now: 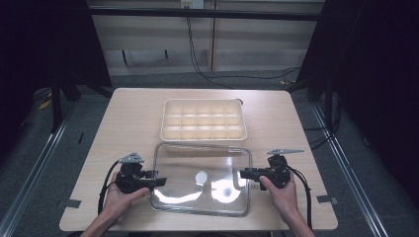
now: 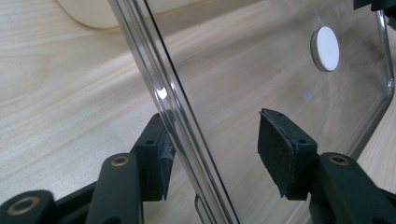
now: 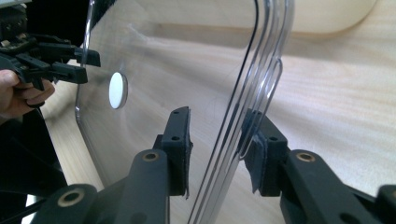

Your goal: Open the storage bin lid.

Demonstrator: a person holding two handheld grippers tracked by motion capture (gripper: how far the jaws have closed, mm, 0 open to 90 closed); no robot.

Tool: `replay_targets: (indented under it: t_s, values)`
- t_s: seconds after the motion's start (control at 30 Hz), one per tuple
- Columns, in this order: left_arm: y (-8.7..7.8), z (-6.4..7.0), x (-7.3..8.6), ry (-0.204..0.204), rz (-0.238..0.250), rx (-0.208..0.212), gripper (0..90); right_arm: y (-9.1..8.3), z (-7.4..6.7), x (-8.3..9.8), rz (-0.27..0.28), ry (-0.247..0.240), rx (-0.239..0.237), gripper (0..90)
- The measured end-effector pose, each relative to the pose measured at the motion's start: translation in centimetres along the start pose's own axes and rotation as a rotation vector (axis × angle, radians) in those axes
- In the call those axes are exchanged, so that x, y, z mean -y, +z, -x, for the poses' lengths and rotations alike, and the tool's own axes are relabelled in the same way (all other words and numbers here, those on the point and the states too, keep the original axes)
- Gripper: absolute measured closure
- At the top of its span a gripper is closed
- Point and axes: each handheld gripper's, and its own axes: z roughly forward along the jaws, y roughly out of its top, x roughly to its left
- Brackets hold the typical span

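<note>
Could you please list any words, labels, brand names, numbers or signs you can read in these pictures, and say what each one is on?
There is no readable text.
The clear lid bears a round white disc, which is blank.
The cream compartment tray shows no print.
The left gripper and right gripper show no legible marking.

The lid (image 1: 201,183) is clear and colourless, with one white round disc (image 1: 201,177) near its centre. The compartment tray (image 1: 203,120) is cream. The table (image 1: 128,118) is pale wood with a fine grain pattern, and both grippers, left (image 1: 159,181) and right (image 1: 244,173), are black with grey top plates.
</note>
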Motion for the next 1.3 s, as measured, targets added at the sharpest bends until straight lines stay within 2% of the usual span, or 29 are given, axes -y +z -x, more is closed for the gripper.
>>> replay_targets:
  t_s: [0.17,0.27,0.37,0.5,0.87,1.13,1.3]
  values:
    - [0.3,-0.1,0.2,-0.009,-0.025,0.007,46.1,0.5,0.5,0.4,-0.020,0.028,0.008,61.5]
    - [0.4,0.0,0.3,0.010,-0.035,-0.011,46.2,0.7,0.9,0.4,-0.037,0.036,0.026,60.2]
    - [0.7,-0.1,0.3,-0.006,-0.056,0.010,46.2,0.9,1.4,0.5,-0.041,0.055,0.027,59.8]
    - [0.9,-0.3,0.3,-0.011,-0.062,0.010,45.9,1.1,1.7,0.5,-0.045,0.064,0.032,59.1]
    - [1.2,-0.7,0.4,-0.015,-0.091,-0.006,46.0,1.9,2.2,0.8,-0.086,0.071,0.071,54.8]
    - [1.2,-0.6,0.4,-0.010,-0.090,-0.019,46.0,2.0,2.2,0.8,-0.075,0.067,0.086,53.9]
    - [1.2,-0.5,0.4,0.004,-0.097,-0.028,46.8,2.0,1.9,0.8,-0.067,0.043,0.133,52.2]
